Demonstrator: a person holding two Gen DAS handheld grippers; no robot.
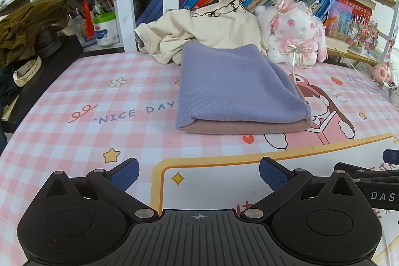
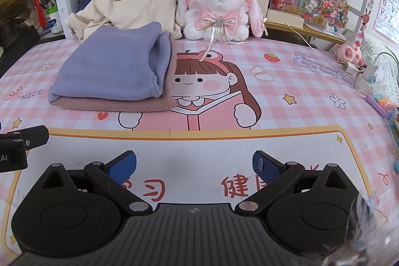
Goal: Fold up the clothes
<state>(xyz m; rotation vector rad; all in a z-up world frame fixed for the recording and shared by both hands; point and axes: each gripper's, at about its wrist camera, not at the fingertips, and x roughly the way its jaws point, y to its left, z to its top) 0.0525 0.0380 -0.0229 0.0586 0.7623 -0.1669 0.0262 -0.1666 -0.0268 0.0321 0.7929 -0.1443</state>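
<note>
Folded in a neat stack near the middle of the pink checked surface (image 1: pixel 74 91): purple cloth (image 1: pixel 232 81) on top, pink cloth (image 1: pixel 249 127) under it, edges lined up, likely so the pile stays tidy. Behind it, touching the far edge, a cream shirt (image 1: pixel 199 34) in a crumpled heap, not yet folded, probably next. Beside that, a white bunny toy (image 1: pixel 296 36) against the books. Left claw (image 1: pixel 198 172) and right claw (image 2: pixel 194 165) low over the surface, well apart from the stack, both wide open, holding nothing, maybe ready to reach.
</note>
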